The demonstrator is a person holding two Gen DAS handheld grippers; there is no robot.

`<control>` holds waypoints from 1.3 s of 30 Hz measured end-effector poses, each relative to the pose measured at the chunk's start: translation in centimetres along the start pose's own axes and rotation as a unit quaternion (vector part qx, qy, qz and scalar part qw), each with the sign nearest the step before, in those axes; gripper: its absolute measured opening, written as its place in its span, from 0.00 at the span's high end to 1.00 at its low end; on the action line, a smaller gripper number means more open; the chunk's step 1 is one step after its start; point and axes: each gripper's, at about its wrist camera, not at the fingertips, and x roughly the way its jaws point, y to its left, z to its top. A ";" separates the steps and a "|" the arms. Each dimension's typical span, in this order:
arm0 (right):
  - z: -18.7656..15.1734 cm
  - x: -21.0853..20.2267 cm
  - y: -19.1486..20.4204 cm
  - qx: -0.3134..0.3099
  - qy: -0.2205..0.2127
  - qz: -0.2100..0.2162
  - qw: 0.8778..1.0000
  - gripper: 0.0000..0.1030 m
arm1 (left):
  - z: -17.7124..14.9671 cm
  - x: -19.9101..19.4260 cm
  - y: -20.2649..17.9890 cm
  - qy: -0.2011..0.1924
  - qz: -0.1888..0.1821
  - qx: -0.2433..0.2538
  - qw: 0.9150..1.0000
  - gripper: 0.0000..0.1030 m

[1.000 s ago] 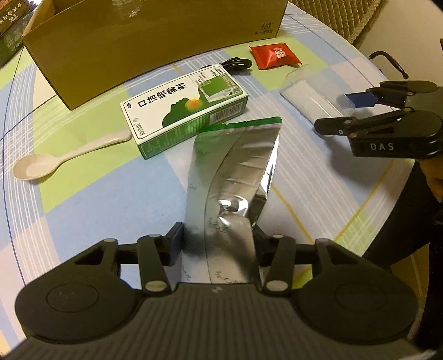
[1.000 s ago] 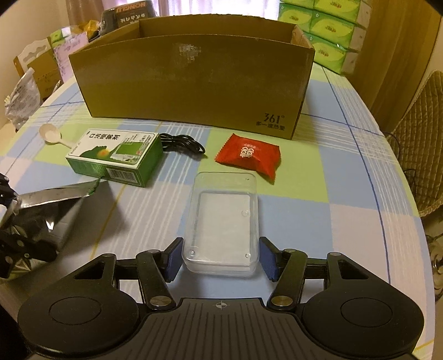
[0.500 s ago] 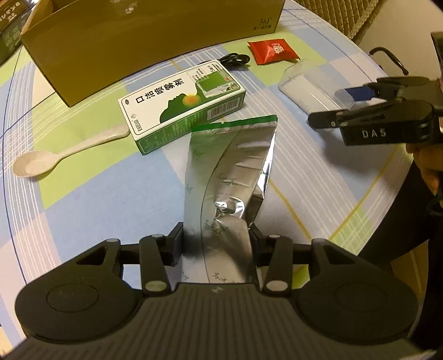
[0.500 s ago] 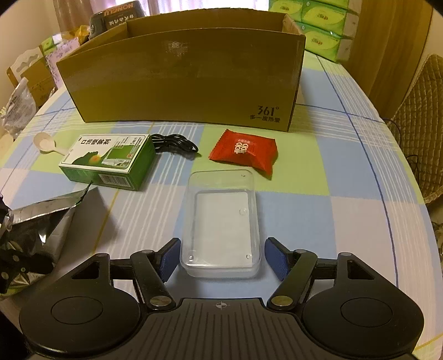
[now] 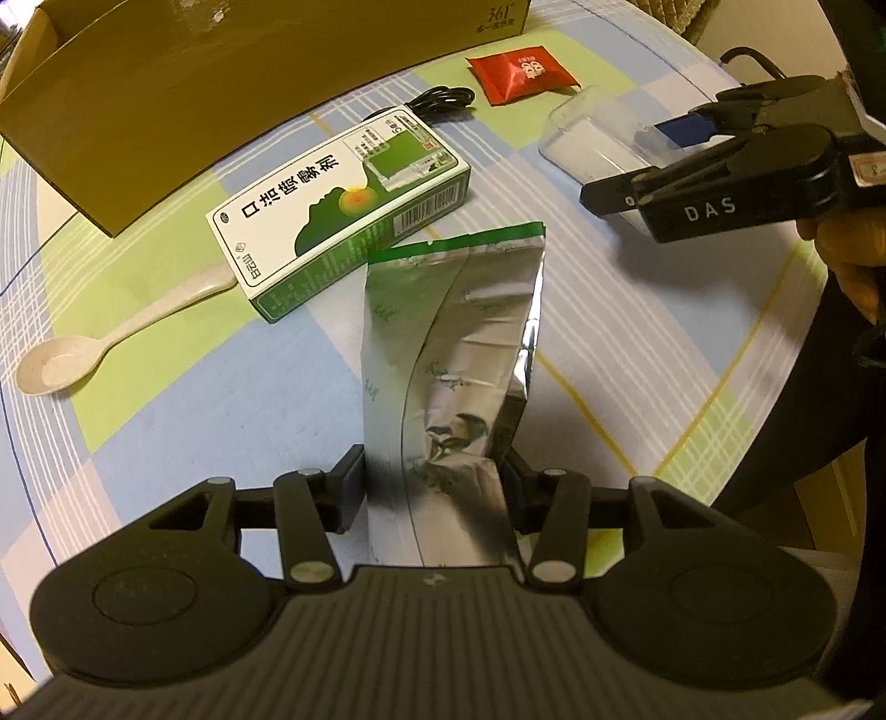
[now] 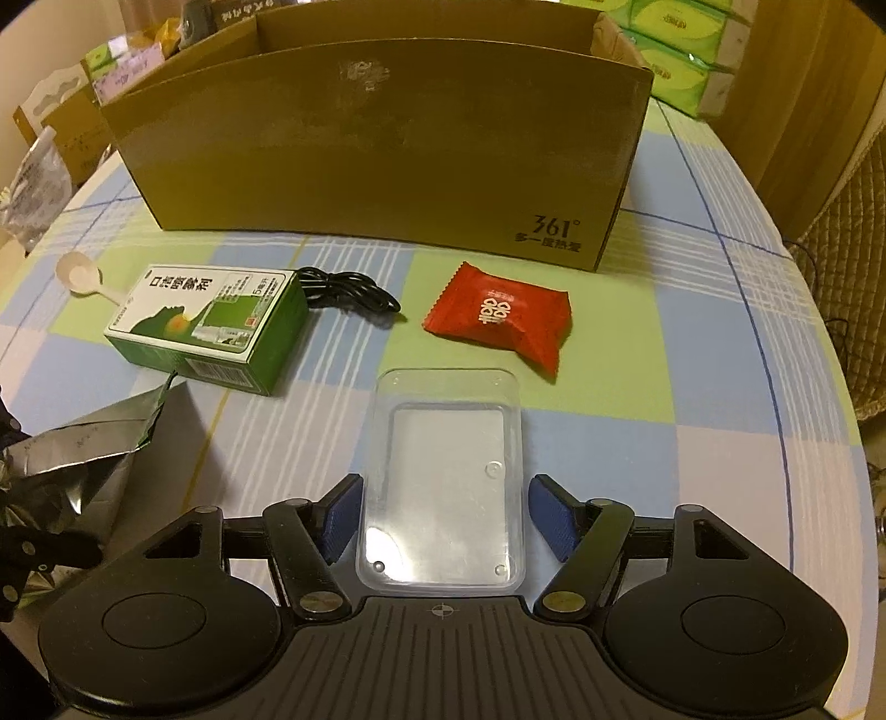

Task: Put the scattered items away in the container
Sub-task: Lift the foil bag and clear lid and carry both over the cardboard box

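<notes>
My left gripper [image 5: 434, 487] is shut on the lower end of a silver foil pouch [image 5: 454, 354] with a green top edge; the pouch [image 6: 72, 465] shows at the left edge of the right wrist view. My right gripper [image 6: 446, 515] is open. Its blue pads flank the near end of a clear plastic tray [image 6: 443, 482] that lies flat on the cloth, with a gap on the right side. The open brown cardboard box [image 6: 387, 138] stands at the back. In the left wrist view the right gripper [image 5: 637, 160] hovers at the tray [image 5: 592, 127].
Between the grippers and the box lie a green-and-white medicine carton [image 6: 205, 327], a white spoon [image 6: 83, 274], a coiled black cable [image 6: 349, 293] and a red snack packet [image 6: 498, 315]. The round table has a checked cloth [image 6: 692, 332]. Tissue packs [image 6: 681, 33] are stacked behind.
My right gripper's fingers have spread a little wider around the clear tray. Both grippers have come slightly closer to the box. The left still holds the pouch.
</notes>
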 end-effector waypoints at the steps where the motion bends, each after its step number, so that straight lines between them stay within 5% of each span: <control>1: 0.0 -0.1 0.1 -0.003 -0.002 -0.005 1.000 0.43 | -0.1 0.0 0.0 -0.003 0.001 -0.002 1.000 0.58; 22: -0.8 -3.9 1.9 -0.015 -0.027 0.000 1.000 0.43 | -1.7 -3.3 -0.1 -0.053 -0.004 -0.042 0.998 0.65; 39: 0.1 -6.4 2.3 -0.019 -0.049 0.004 0.999 0.43 | -0.7 -5.1 0.2 -0.056 0.010 -0.039 0.998 0.65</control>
